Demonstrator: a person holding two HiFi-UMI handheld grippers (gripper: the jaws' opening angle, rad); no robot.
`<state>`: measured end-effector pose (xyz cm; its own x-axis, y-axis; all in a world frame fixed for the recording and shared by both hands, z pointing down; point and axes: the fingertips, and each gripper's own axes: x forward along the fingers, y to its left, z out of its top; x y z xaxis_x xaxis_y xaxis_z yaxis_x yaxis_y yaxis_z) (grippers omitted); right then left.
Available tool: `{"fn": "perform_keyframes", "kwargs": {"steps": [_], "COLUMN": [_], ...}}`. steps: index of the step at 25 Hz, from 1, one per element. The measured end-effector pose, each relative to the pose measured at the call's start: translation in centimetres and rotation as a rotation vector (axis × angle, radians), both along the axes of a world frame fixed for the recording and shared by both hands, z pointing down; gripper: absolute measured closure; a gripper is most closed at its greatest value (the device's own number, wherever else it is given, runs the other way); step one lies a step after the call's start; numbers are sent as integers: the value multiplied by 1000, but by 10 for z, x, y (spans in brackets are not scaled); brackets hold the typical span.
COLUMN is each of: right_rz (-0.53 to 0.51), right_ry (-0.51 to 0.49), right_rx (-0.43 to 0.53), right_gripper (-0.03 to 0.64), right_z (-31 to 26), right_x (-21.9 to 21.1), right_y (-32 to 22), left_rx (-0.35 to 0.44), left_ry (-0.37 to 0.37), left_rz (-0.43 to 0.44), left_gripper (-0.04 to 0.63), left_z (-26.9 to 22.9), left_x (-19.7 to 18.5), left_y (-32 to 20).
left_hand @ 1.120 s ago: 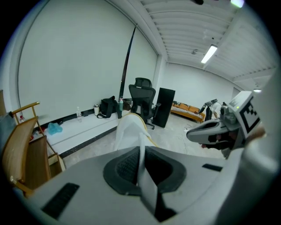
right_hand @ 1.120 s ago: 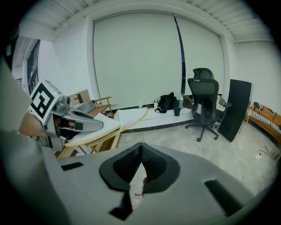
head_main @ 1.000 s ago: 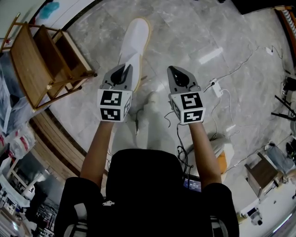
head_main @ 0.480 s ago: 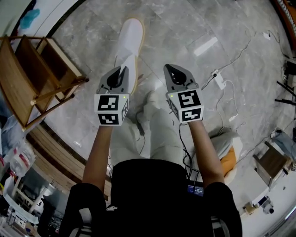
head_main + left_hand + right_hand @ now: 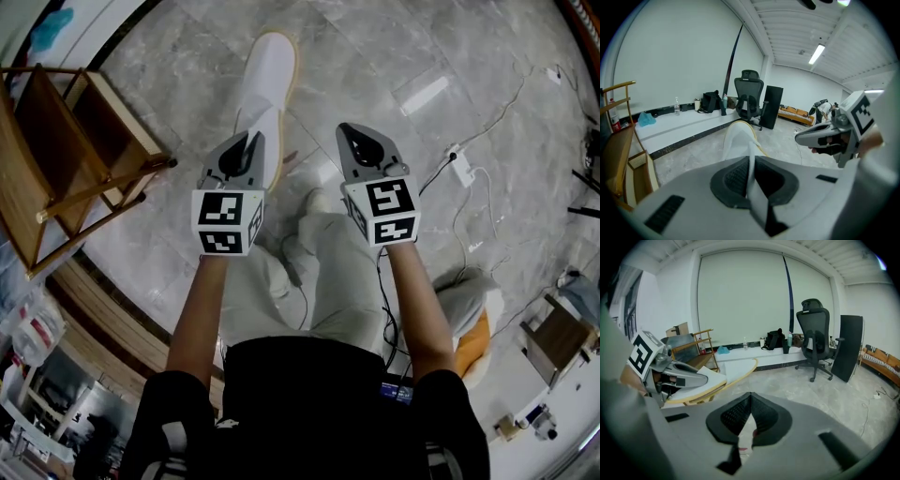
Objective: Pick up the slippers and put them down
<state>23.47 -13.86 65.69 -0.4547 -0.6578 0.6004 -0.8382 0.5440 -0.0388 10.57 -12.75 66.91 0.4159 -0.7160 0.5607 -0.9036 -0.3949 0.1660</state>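
Both hands have come down toward the floor (image 5: 375,56) as the person crouches, so the put-down looks close. The left tool (image 5: 249,139) is nearly closed, pinching the white slipper (image 5: 267,89), which juts toward the top centre of the frame. The right tool (image 5: 347,128) is closed and empty.

No legible words, brands or numbers anywhere; only black-and-white square code patterns on the left marker cube (image 5: 226,223) and right marker cube (image 5: 389,212).
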Motion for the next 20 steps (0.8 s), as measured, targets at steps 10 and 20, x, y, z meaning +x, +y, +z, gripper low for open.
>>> {"fn": "perform_keyframes", "kwargs": {"steps": [10, 20], "right_rz": [15, -23], "right_ry": [21, 37], "right_rx": [66, 153], "right_gripper": [632, 632], "right_z": [83, 147], "right_x": [2, 3], "right_y": [-23, -34], "left_rx": [45, 95], "left_ry": [27, 17], "left_rz": [8, 29], "left_gripper": [574, 574], "left_z": [92, 172], "left_x": [-4, 3], "left_y": [-14, -16]}}
